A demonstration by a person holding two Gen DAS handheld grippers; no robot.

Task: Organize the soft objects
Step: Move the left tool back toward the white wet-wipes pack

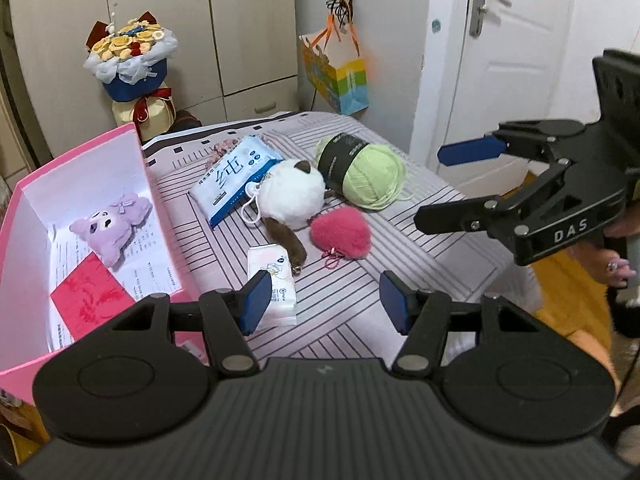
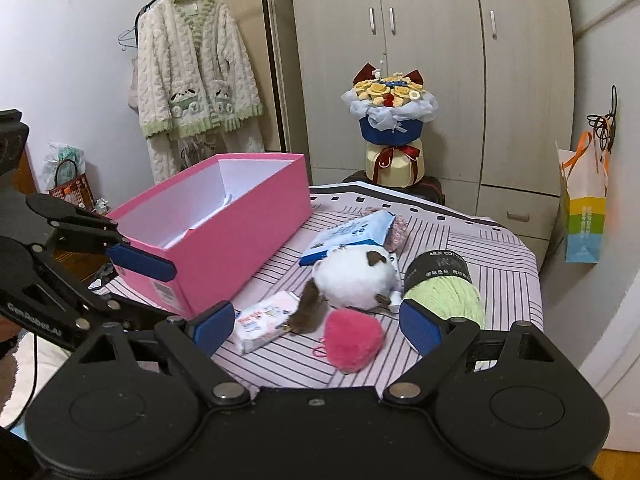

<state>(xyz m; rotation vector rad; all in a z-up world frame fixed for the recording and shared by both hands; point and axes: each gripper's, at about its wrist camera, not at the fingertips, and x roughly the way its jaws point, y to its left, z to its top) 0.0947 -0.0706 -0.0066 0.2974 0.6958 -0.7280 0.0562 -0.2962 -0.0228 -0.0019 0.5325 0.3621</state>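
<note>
Both tongs, left [image 1: 322, 300] and right [image 2: 318, 326], hang open and empty over the striped table [image 1: 420, 264]; purple plush [image 1: 114, 222] lies in pink box [image 2: 224, 248].

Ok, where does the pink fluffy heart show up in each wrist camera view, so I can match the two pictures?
Left wrist view: the pink fluffy heart lies right of centre on the striped cloth, beyond the open fingers.
Right wrist view: the heart lies low in the middle, between the open fingers.
Shared landmark: the white plush toy lies just beyond the heart in both views.
</note>
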